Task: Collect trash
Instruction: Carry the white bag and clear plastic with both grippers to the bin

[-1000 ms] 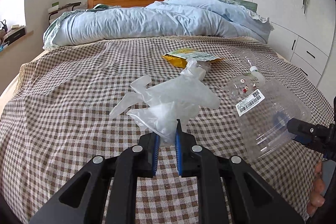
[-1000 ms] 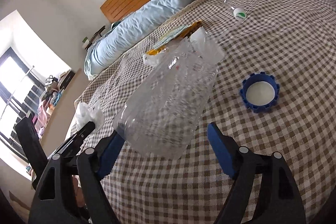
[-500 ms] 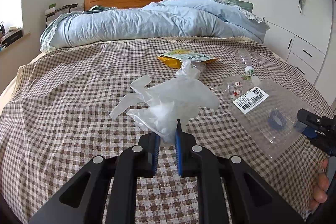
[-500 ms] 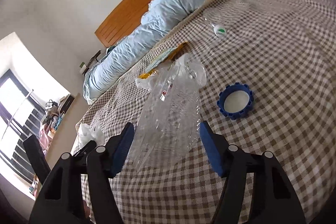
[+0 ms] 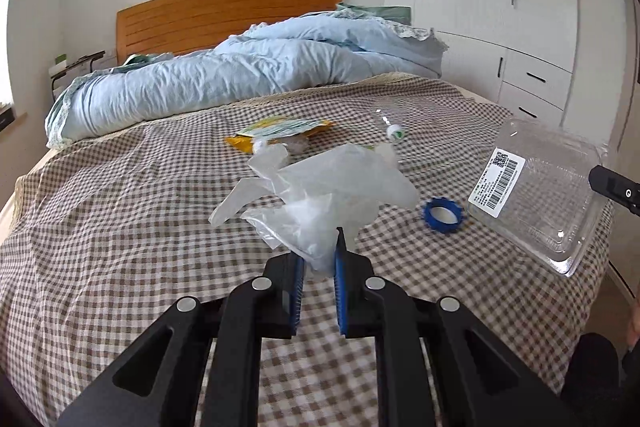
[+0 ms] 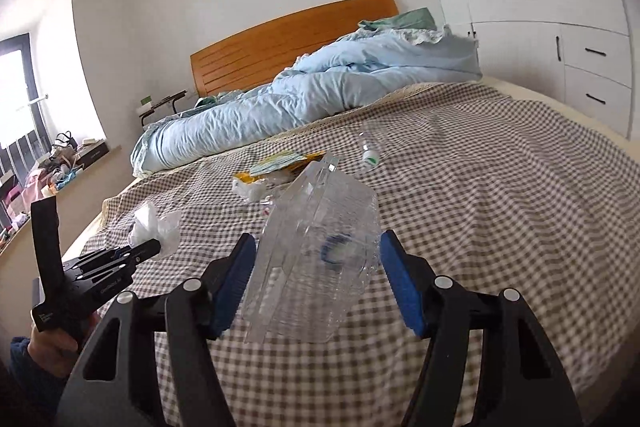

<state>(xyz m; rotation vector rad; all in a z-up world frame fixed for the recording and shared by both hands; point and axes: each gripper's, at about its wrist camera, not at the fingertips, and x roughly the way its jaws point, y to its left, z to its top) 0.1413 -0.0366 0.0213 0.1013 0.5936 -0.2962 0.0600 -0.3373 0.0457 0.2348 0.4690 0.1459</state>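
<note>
My left gripper (image 5: pixel 319 259) is shut on a crumpled clear plastic bag (image 5: pixel 320 195) and holds it above the checked bed cover; both show at the left of the right wrist view (image 6: pixel 154 231). My right gripper (image 6: pixel 316 259) is shut on a clear plastic clamshell box (image 6: pixel 316 251) with a barcode label, lifted off the bed; the box also shows at the right of the left wrist view (image 5: pixel 536 195). On the bed lie a blue lid (image 5: pixel 443 214), a yellow snack wrapper (image 5: pixel 280 131), a small clear bottle (image 5: pixel 390 125) and white crumpled paper (image 6: pixel 250 189).
The checked bed cover (image 5: pixel 120 211) fills the foreground. A blue duvet (image 5: pixel 224 79) is heaped by the wooden headboard (image 5: pixel 224 15). White wardrobes and drawers (image 5: pixel 532 79) stand right of the bed. A cluttered windowsill (image 6: pixel 60 167) runs along the left.
My right gripper has lifted the clamshell box off the bed and swung it right, which uncovers the blue lid. My left gripper has risen a little with the bag still held.
</note>
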